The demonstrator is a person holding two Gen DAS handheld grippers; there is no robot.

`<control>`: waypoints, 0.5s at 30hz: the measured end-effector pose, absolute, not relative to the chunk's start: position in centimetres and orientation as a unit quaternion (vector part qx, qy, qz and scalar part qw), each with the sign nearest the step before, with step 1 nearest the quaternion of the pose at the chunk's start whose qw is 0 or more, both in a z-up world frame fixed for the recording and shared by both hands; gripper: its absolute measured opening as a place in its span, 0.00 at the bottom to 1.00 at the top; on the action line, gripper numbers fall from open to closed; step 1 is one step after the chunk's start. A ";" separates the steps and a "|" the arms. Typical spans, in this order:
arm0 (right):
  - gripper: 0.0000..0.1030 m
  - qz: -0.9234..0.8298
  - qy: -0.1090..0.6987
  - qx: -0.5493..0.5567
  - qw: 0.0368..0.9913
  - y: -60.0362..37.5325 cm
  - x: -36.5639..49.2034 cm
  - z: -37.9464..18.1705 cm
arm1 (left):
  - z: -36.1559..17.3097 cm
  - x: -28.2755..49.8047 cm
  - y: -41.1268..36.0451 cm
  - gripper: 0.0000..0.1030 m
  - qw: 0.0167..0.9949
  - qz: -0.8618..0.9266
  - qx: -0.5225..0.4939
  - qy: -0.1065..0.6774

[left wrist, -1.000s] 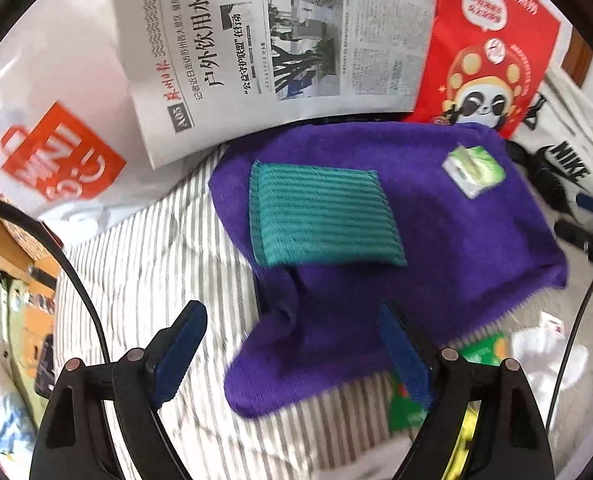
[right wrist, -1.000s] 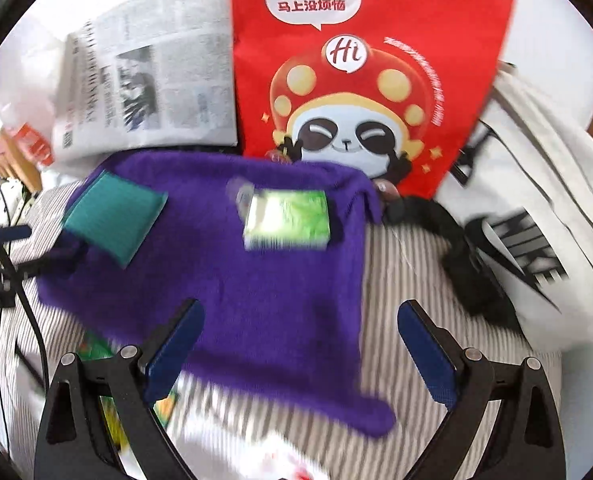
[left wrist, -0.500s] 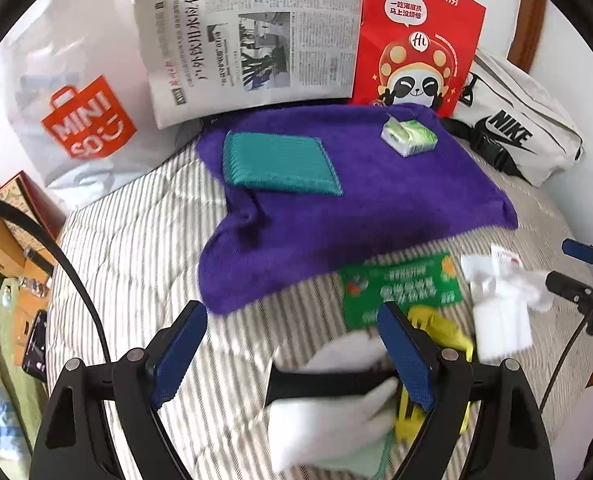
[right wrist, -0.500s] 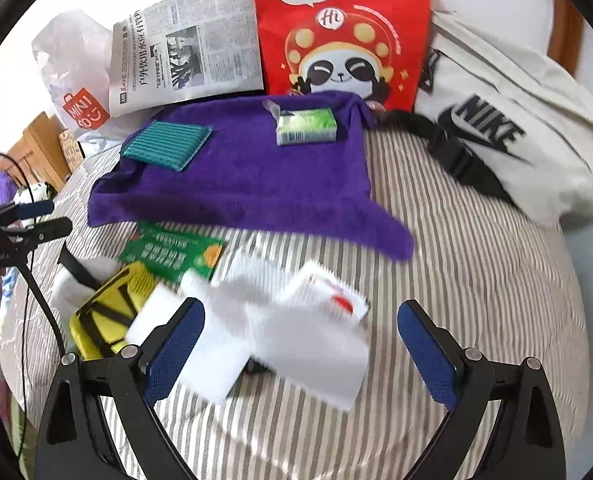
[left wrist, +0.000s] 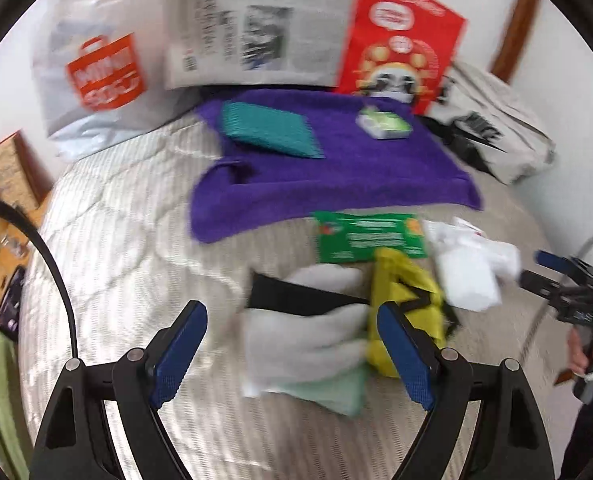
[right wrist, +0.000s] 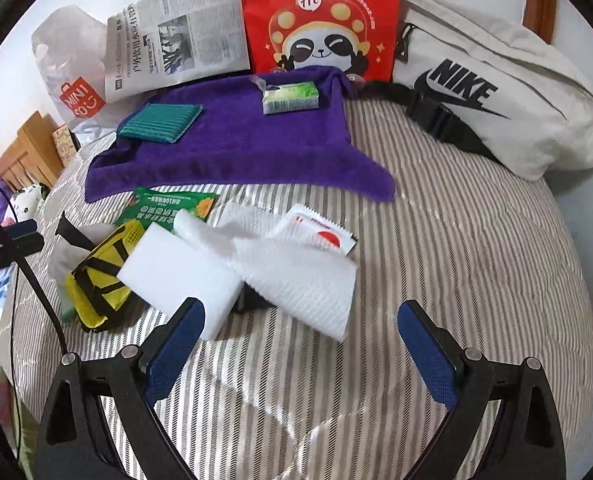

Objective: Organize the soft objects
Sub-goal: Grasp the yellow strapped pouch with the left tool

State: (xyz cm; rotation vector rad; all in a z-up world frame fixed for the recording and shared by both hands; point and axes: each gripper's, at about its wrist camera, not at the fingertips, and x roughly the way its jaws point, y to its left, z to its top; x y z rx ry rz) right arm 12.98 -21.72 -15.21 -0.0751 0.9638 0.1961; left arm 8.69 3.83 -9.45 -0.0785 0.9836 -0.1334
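Note:
A purple towel (right wrist: 236, 152) lies spread on the striped bed, with a teal ribbed cloth (right wrist: 160, 122) and a green tissue pack (right wrist: 290, 98) on it. In front of it lie a green sachet (right wrist: 168, 208), a white sponge block (right wrist: 184, 280), a white textured cloth (right wrist: 296, 272), a yellow pouch (right wrist: 96, 280) and a red-and-white packet (right wrist: 316, 236). My right gripper (right wrist: 300, 352) is open and empty just before the white cloth. My left gripper (left wrist: 292, 356) is open, hovering over a white glove with a black band (left wrist: 308, 320) beside the yellow pouch (left wrist: 404, 300).
A newspaper (right wrist: 176, 48), a red panda bag (right wrist: 320, 20), a white Miniso bag (right wrist: 68, 72) and a white Nike bag (right wrist: 496, 96) stand along the back. Wooden furniture (right wrist: 24, 152) is at the left of the bed.
Both grippers have pulled back from the purple towel toward the bed's near side. The pile of white cloths, glove and yellow pouch has come into view in front of them.

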 end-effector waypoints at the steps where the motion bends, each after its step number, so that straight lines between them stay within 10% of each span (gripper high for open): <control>1: 0.94 0.093 0.461 -0.037 0.882 -21.6 12.9 -15.2 | -9.4 8.6 3.0 0.84 0.879 -0.075 -0.030 0.470; 15: 0.94 0.075 0.458 -0.023 0.885 -23.7 11.5 -15.0 | -12.3 9.5 -6.7 0.84 0.855 -0.138 0.137 0.480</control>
